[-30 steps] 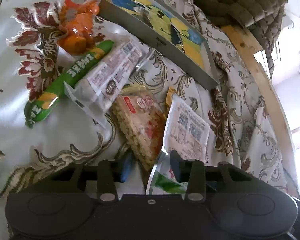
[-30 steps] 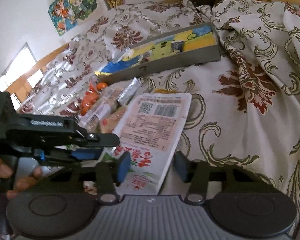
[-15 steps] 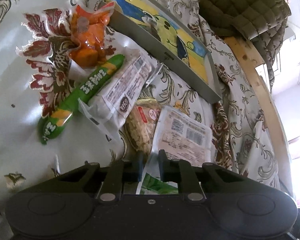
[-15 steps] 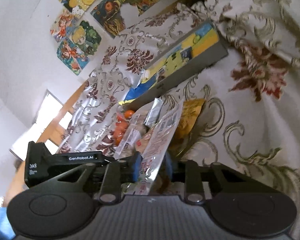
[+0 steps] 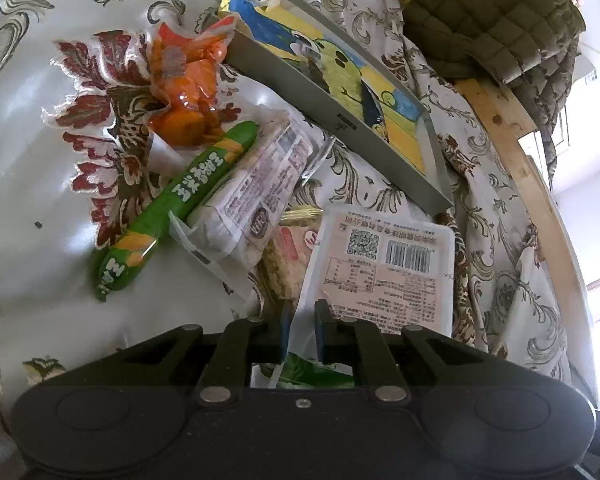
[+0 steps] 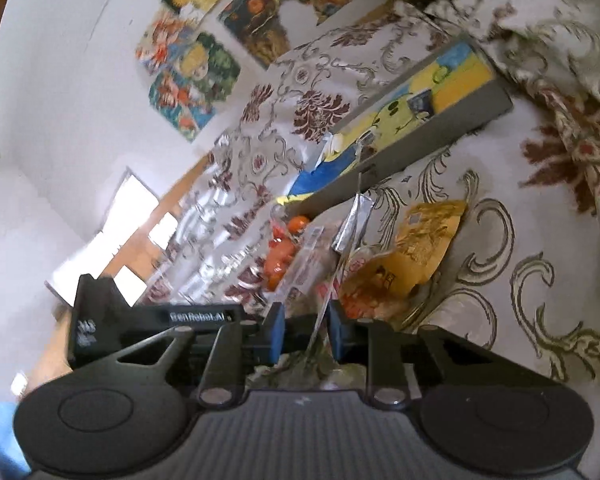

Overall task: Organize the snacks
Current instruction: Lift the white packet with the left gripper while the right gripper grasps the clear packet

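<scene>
Both grippers, left (image 5: 301, 330) and right (image 6: 305, 330), pinch same flat snack bag (image 5: 384, 268), lifted off bedspread (image 5: 28, 168). Next, probably: carry into gray tray (image 5: 332, 120).

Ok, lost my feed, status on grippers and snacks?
Left gripper and right gripper shut on pink packet. Gray tray ahead, nothing blocking.

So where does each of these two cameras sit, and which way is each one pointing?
Left wrist: on the left hand-held gripper, looking down its fingers at the snack pile; its jaws pinch the pink packet.
Right wrist: on the right hand-held gripper, looking low across the cloth toward the postered wall; the left gripper's black body shows at left.
Shared: the pink packet, seen edge-on here, the grey tray and the orange snack bag.
</scene>
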Action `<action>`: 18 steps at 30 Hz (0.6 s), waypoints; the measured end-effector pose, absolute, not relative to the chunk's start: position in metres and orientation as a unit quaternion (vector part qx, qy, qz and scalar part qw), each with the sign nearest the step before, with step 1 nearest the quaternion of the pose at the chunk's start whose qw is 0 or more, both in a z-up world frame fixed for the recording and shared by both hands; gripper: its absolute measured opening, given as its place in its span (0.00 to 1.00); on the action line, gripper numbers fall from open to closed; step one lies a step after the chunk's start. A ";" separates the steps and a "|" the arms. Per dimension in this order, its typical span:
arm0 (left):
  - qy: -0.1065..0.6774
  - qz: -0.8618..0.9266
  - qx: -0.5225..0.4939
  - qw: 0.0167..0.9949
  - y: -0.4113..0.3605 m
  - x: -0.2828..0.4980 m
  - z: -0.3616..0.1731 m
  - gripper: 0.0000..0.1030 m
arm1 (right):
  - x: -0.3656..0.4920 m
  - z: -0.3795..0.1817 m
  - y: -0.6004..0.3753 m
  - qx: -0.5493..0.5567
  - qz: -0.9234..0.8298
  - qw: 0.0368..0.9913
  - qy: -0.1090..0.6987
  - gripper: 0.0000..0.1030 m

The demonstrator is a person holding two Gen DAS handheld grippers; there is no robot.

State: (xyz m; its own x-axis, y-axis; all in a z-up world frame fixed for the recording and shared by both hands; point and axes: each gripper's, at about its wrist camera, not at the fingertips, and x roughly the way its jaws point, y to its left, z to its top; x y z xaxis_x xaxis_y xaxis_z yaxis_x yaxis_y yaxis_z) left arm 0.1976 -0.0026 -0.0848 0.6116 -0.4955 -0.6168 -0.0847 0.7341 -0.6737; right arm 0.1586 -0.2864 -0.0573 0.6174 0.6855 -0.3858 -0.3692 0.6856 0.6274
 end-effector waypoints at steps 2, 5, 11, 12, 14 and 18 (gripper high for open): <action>0.423 -0.124 -0.343 0.830 -0.003 0.198 -0.085 0.12 | 0.161 -0.060 -0.284 0.248 0.290 0.866 0.323 0.27; 0.422 -0.122 -0.339 0.832 -0.006 0.198 -0.084 0.12 | 0.162 -0.062 -0.279 0.235 0.276 0.872 0.331 0.12; 0.422 -0.124 -0.340 0.831 -0.012 0.199 -0.083 0.16 | 0.148 -0.042 -0.275 0.173 0.246 0.903 0.306 0.09; 0.423 -0.123 -0.334 0.833 -0.013 0.199 -0.083 0.17 | 0.146 -0.037 -0.277 0.168 0.239 0.908 0.300 0.09; 0.427 -0.118 -0.326 0.835 -0.016 0.200 -0.084 0.23 | 0.140 -0.028 -0.283 0.148 0.220 0.921 0.285 0.09; 0.436 -0.113 -0.339 0.826 -0.017 0.205 -0.092 0.43 | 0.137 -0.023 -0.295 0.124 0.179 0.937 0.273 0.07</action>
State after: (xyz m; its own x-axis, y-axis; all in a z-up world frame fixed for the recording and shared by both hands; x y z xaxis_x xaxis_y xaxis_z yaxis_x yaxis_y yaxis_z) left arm 0.2052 -0.0175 -0.0922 0.5938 -0.4824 -0.6440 -0.1091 0.7447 -0.6584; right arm 0.1371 -0.2954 -0.0229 0.7870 0.4038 -0.4664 -0.2687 0.9049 0.3300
